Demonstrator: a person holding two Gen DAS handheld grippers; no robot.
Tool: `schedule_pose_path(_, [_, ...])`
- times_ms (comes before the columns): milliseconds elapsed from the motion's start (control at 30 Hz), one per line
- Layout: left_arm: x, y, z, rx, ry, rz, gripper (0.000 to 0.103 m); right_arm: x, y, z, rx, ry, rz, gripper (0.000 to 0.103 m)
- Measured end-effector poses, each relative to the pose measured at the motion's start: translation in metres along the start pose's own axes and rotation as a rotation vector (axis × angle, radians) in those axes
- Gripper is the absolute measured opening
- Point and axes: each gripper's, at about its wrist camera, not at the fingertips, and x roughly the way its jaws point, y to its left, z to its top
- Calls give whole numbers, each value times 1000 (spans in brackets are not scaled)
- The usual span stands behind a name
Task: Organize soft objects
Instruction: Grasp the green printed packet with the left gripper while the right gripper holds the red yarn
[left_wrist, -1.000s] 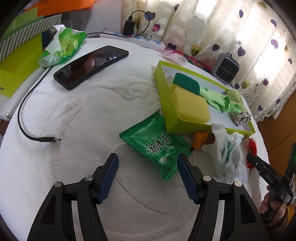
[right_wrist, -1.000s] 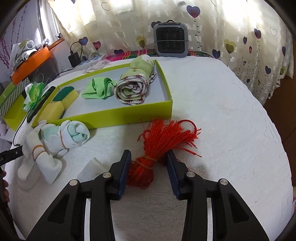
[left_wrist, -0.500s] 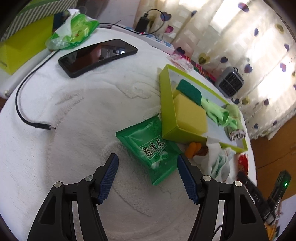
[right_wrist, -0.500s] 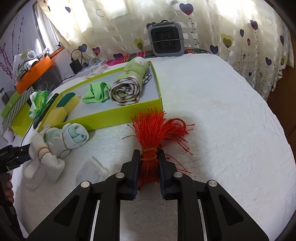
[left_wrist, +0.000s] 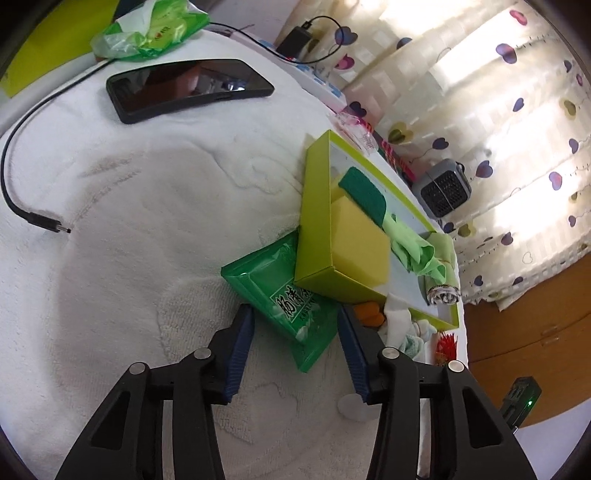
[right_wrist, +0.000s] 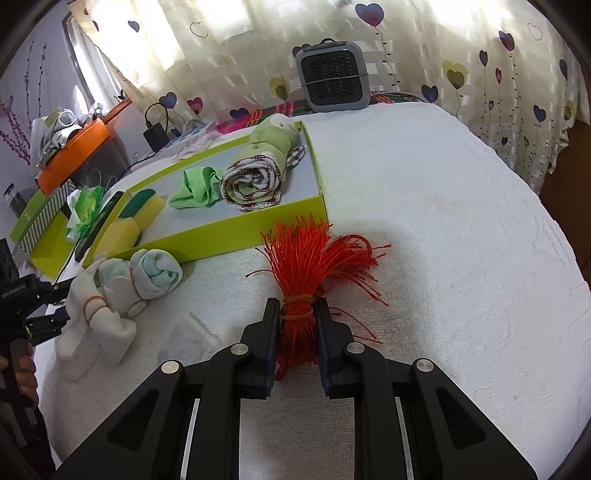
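A green tissue packet lies on the white towel, partly tucked under the lime-green box. My left gripper straddles it. Its jaws are closing, and the blue pads are just reaching the packet's sides. My right gripper is shut on a red string bundle at its rubber-banded waist, in front of the box wall. Inside the box are yellow sponges, a green cloth and a rolled towel. A white sock bundle lies outside, near the front wall.
A black phone, a loose cable and a crumpled green bag lie far left on the towel. A small grey fan stands behind the box by the curtain. An orange item sits beside the socks.
The right jaws closed onto the red bundle and stay there. The left gripper rolled, and its jaws narrowed from wide open to either side of the green packet.
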Motion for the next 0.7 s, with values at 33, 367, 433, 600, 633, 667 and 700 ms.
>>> schedule_pose_path(33, [0, 1, 0, -6, -2, 1, 40, 0, 0, 0, 2, 1, 2, 19])
schedule_pose_path(367, [1, 12, 4, -42, -25, -6, 22, 0, 0, 0, 1, 2, 2, 19])
schedule_pose_path(433, [2, 12, 4, -37, -32, -4, 19, 1, 0, 0, 1, 2, 3, 19])
schedule_pose_path(600, [2, 16, 5, -49, -37, -21, 15, 1, 1, 0, -1, 2, 0, 19])
schedule_pose_path(633, [1, 16, 5, -41, -38, -20, 15, 1, 1, 0, -1, 2, 0, 19])
schedule_pose_path(667, [1, 16, 5, -40, -39, -20, 14, 1, 1, 0, -1, 2, -1, 19])
schedule_pose_path(700, [0, 17, 5, -41, -40, -23, 14, 1, 1, 0, -1, 2, -2, 19])
